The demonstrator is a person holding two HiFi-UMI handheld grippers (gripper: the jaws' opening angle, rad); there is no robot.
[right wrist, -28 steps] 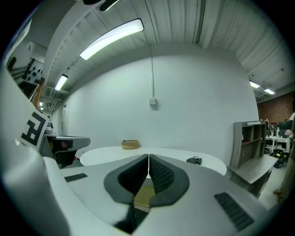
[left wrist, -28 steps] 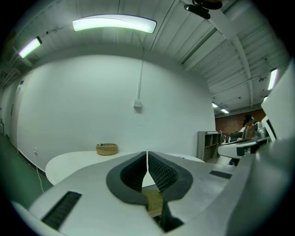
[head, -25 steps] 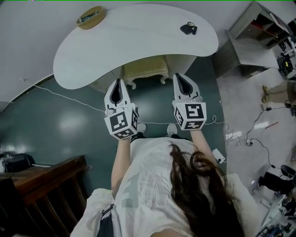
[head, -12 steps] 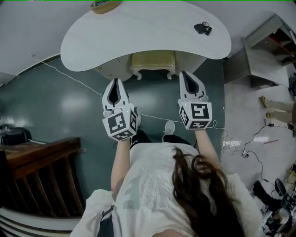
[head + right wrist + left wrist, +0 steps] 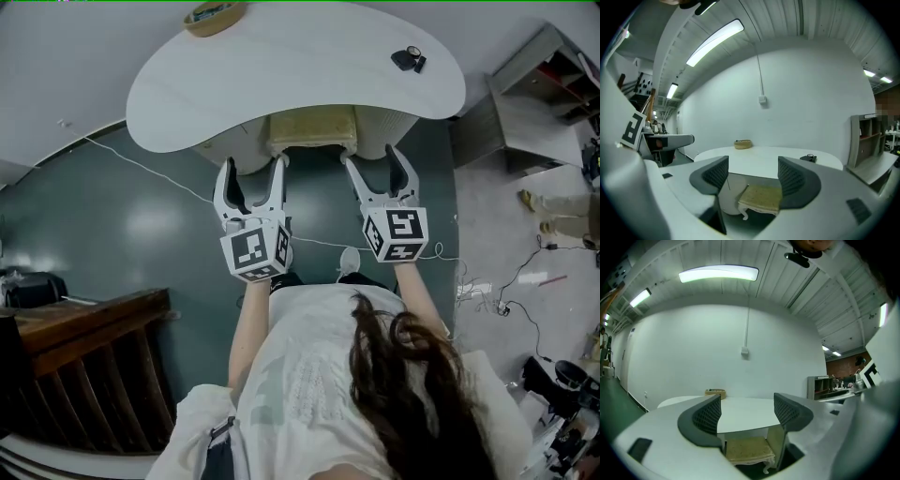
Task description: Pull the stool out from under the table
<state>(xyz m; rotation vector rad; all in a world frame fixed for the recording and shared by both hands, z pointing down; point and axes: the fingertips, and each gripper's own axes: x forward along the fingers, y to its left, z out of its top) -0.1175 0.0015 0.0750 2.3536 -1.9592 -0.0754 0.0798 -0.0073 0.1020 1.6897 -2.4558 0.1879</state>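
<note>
The stool [image 5: 312, 131], with a yellowish cushioned seat and white carved legs, stands tucked under the near edge of the white, rounded tabletop [image 5: 281, 66]; only its front part shows from above. The person, in a white top, holds both tools out towards it over the dark green floor [image 5: 141, 234]. The left tool [image 5: 253, 169] points at the stool's left front corner and the right tool [image 5: 375, 161] at its right front corner. From the head view I cannot tell whether any fingertip touches the seat. Both tools have just been opening, and their jaws now stand wide apart. In the left gripper view the seat and one curved leg show low in the gap between the dark, mesh-faced pads [image 5: 707, 416], but beyond them, so the pads press on nothing. The right gripper view gives the same: the pads are spread and the stool lies ahead of them, under the tabletop's edge, not gripped. A shallow round basket [image 5: 214, 16] sits at the tabletop's far edge and a small dark object [image 5: 408, 59] near its right end. A thin white cable [image 5: 150, 169] runs across the floor to the left of the tools. A grey shelf unit [image 5: 553, 75] stands off to the right, and dark wooden furniture [image 5: 84, 356] at the lower left.
</note>
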